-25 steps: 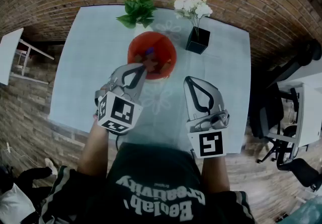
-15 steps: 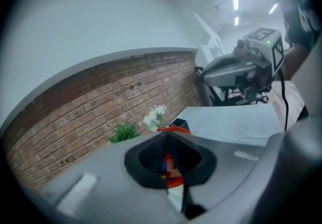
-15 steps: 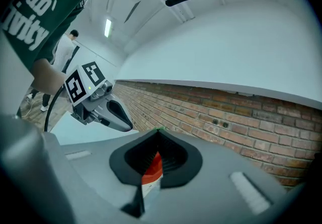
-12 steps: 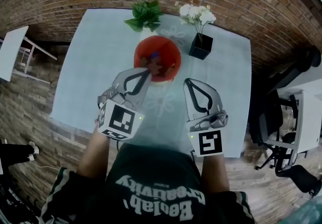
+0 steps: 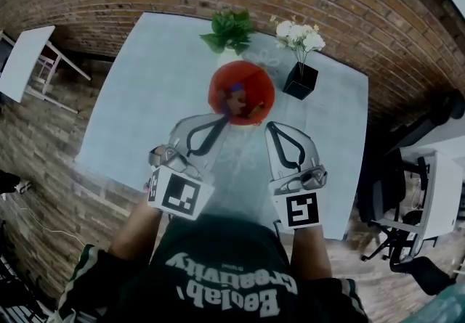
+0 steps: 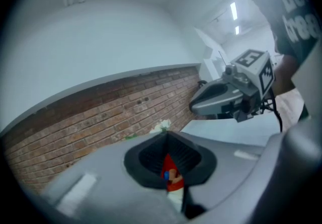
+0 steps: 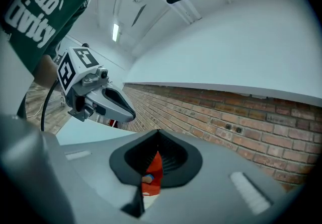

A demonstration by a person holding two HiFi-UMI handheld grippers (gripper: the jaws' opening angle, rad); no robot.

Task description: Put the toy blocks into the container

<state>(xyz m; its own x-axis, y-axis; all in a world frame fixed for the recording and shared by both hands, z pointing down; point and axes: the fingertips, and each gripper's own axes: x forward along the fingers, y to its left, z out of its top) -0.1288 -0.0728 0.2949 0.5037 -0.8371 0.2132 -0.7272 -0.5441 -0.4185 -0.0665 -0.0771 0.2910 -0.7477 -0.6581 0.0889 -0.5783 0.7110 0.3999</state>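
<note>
Both tongs are pressed together with nothing pinched. In the left gripper view the left tongs [image 6: 167,142] meet in a closed seam, and only a sliver of the red bowl [image 6: 170,166] shows beyond it. The right gripper view shows the same: the right tongs [image 7: 157,137] are closed and empty, with the bowl [image 7: 155,168] dead ahead.

From the head view, the bowl [image 5: 215,82] stands on the table [image 5: 145,82] toward its far edge, in front of a green plant [image 5: 229,30] and a black vase of white flowers [image 5: 300,78]. The toy blocks [image 5: 240,100] lie inside the bowl. I see none loose on the table, so the job looks done or close to it.

The bowl lies ahead of both tongs, between their tips.
- **Left tongs:** The left tongs [image 5: 220,120] slant inward, and their long axis aims at the bowl's near left rim, with the tip just beside it. This is the nearer of the two.
- **Right tongs:** The right tongs [image 5: 270,126] point toward the far edge, with the bowl ahead and slightly to their left.

Neither has a block to carry.
</note>
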